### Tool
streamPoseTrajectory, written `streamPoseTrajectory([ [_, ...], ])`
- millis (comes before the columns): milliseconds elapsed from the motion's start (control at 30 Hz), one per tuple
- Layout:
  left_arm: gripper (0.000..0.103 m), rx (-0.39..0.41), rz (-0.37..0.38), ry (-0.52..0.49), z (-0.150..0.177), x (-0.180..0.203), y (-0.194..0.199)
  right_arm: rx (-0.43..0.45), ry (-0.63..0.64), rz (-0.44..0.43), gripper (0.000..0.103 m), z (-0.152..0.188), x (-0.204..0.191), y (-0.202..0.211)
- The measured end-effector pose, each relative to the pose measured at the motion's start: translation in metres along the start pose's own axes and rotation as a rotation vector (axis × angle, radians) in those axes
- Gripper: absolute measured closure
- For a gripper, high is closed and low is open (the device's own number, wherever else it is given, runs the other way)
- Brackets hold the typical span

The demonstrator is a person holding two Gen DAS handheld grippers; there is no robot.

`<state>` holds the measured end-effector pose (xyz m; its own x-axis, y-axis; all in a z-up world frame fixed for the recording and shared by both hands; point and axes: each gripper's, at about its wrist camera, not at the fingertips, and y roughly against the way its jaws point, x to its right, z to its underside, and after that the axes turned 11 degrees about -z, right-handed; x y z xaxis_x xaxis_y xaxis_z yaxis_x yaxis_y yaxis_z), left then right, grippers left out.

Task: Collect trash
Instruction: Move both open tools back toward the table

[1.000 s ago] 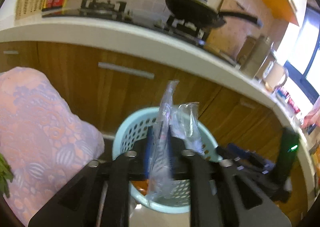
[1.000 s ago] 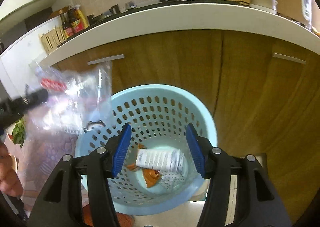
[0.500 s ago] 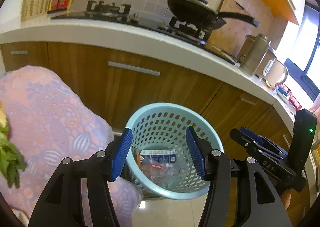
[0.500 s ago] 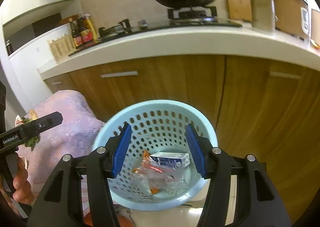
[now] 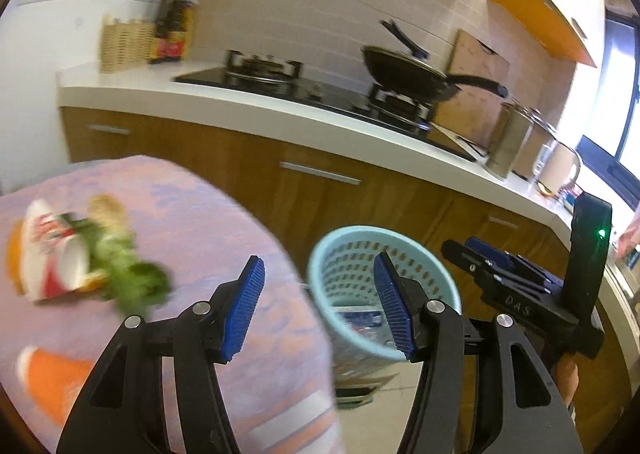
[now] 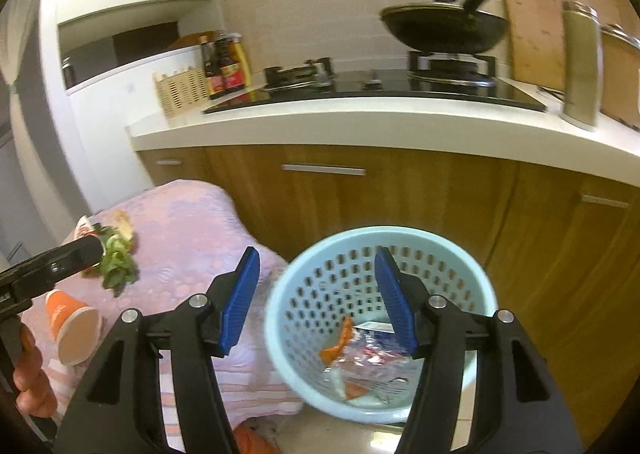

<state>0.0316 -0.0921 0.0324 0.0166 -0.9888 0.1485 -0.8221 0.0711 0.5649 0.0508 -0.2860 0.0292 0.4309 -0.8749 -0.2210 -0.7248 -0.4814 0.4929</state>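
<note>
The basket (image 6: 380,322) sits on the floor just beside the desk (image 6: 188,222), handy for dropping trash; wrappers already lie inside. Both grippers, left (image 5: 320,306) and right (image 6: 318,302), have jaws released and empty, the right's opening, while cups (image 6: 74,330) and greens (image 6: 116,262) wait on the desk.

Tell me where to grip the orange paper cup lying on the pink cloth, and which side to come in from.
Grip the orange paper cup across its side wall, near the middle. It lies on its side on the pink cloth, its open mouth facing the camera and its wall bare on top, so come from above with the fingers straddling it. The left gripper looks nearer; its fingers hold nothing.
</note>
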Motion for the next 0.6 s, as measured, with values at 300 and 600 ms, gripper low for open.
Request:
streamPoseTrajectory([
  [300, 0.035, 0.050, -0.278, 0.079, 0.022, -0.083, 0.060, -0.032, 0.084, -0.166, 0.047, -0.004, -0.073, -0.043],
  [600, 0.029, -0.033, -0.438, 0.174, 0.058, -0.143, 0.068, -0.108, 0.143, -0.274, 0.047, 0.003, -0.139, -0.108],
])
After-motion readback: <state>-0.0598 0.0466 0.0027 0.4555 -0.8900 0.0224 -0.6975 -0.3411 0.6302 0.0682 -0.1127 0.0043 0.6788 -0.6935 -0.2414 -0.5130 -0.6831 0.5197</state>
